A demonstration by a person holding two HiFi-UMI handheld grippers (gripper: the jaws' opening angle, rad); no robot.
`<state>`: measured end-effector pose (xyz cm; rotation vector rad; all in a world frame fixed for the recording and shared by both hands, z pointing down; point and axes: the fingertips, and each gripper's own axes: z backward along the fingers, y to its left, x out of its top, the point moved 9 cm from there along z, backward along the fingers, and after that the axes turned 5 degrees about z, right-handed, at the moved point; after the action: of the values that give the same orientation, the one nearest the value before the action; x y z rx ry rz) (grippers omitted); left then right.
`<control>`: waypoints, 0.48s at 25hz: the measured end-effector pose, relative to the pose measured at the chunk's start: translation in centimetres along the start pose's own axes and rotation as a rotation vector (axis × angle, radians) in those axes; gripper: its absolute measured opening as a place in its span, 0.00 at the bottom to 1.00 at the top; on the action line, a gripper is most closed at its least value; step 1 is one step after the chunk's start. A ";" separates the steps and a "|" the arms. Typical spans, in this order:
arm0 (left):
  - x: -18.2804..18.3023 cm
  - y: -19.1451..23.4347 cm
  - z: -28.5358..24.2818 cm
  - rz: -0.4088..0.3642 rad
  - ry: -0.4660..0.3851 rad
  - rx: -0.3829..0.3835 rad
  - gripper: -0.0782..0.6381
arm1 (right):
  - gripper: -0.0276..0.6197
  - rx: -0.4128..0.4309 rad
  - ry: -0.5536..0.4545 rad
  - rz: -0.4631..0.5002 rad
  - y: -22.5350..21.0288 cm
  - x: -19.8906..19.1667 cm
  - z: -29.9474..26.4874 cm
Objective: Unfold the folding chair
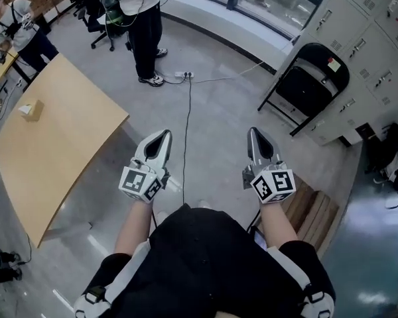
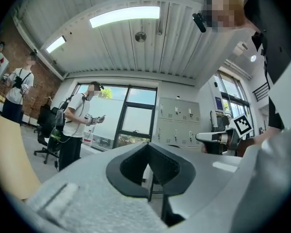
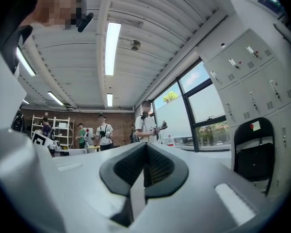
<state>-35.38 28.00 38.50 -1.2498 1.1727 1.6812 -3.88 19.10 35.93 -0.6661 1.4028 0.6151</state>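
Note:
A black folding chair (image 1: pixel 310 87) leans folded against the grey lockers at the upper right of the head view; it also shows at the right edge of the right gripper view, chair (image 3: pixel 254 154). My left gripper (image 1: pixel 164 134) and right gripper (image 1: pixel 253 132) are held side by side in front of me above the floor, well short of the chair. Both are shut with nothing between the jaws. In the left gripper view the left gripper (image 2: pixel 149 152) points level toward windows and lockers; the right gripper (image 3: pixel 145 152) faces a window and people.
A wooden table (image 1: pixel 50 144) stands at the left with a small box (image 1: pixel 31 108) on it. A cable (image 1: pixel 188 124) runs along the floor between my grippers. A person (image 1: pixel 143 25) stands ahead; another sits at far left. Grey lockers (image 1: pixel 371 52) line the right wall. Wooden boards (image 1: pixel 315 214) lie by my right side.

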 end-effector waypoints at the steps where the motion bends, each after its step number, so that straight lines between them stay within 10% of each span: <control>1: -0.2 -0.2 -0.7 0.000 0.007 -0.027 0.11 | 0.05 -0.030 -0.005 -0.001 -0.4 0.0 0.7; 12: -0.5 -1.0 -3.9 0.011 0.059 -0.232 0.11 | 0.05 -0.267 -0.007 -0.011 -0.1 -1.0 5.3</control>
<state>-33.13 24.58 38.29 -1.4447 1.0420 1.8397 -0.26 22.92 37.16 -0.8819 1.3215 0.8039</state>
